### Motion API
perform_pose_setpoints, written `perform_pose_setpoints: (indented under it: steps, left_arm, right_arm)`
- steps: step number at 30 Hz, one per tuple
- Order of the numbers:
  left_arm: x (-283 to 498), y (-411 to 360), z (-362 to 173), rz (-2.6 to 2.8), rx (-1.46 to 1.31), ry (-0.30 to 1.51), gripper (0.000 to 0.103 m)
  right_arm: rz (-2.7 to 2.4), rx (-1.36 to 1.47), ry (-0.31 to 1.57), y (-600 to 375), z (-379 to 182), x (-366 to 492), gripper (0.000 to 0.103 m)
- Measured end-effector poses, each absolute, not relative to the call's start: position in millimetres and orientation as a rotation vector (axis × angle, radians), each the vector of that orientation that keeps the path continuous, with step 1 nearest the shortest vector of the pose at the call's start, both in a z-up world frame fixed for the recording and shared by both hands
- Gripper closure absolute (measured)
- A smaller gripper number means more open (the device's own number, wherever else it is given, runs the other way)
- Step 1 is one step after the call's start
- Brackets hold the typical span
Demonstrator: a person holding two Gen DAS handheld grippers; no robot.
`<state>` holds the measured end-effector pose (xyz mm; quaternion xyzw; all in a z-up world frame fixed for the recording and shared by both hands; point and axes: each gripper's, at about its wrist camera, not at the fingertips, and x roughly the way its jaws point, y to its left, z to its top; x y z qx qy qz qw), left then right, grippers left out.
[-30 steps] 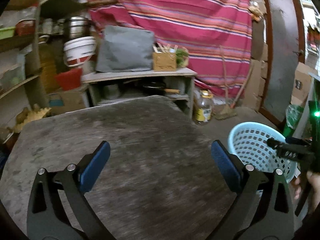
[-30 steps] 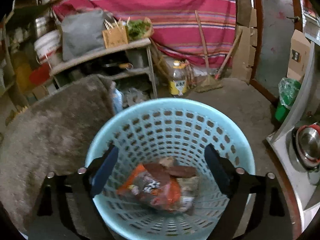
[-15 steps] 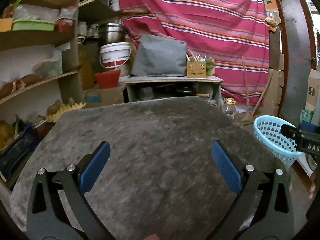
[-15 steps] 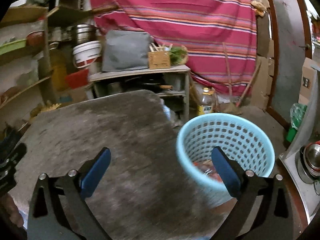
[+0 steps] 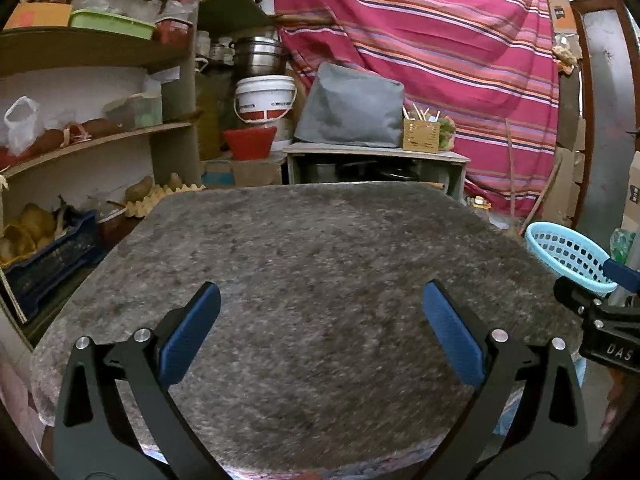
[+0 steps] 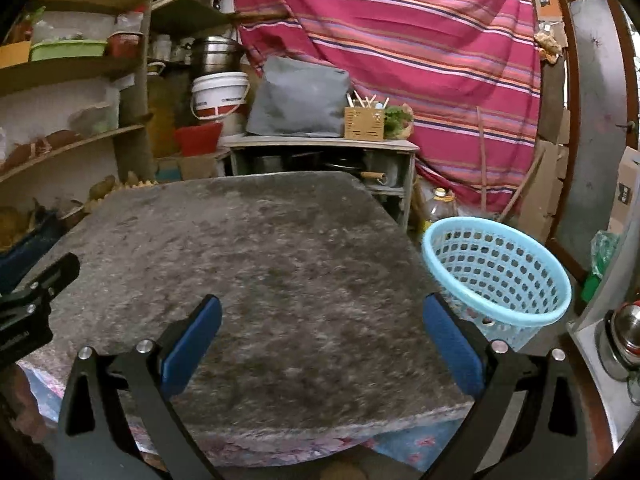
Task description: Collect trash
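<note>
Over the grey felt-covered table [image 5: 320, 280], the left gripper [image 5: 320, 336] hangs with its blue-padded fingers [image 5: 188, 336] spread wide and nothing between them. The right gripper [image 6: 322, 340] is likewise spread and empty above the same table's right-hand part, and its black body also shows at the right edge of the left wrist view. No wrapper, scrap or packet is visible anywhere on the grey felt in either view.

The light blue perforated plastic basket [image 6: 496, 268] stands on the floor just beside the table's right edge, upright and open at the top. Something reddish shows through its lower holes, too small to identify.

Judging from the bare tabletop and both empty grippers, the collecting step looks finished or nearly so, with the trash presumably inside the basket. The next move calls for a look around the table's edges and the floor for any remaining piece; if one turns up, the nearer gripper should close on it and carry it over the basket's rim before letting go.
</note>
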<state>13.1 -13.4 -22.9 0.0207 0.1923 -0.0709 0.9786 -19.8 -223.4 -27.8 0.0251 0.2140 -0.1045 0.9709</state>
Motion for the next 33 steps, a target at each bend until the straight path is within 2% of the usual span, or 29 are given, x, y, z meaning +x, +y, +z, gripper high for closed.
perform_pose_setpoints:
  steps: [33]
  left_arm:
    - [20, -1, -24, -0.132, 0.022, 0.338, 0.005]
  right_arm:
    - [-0.238, 0.01, 0.356, -209, -24, -11, 0.005]
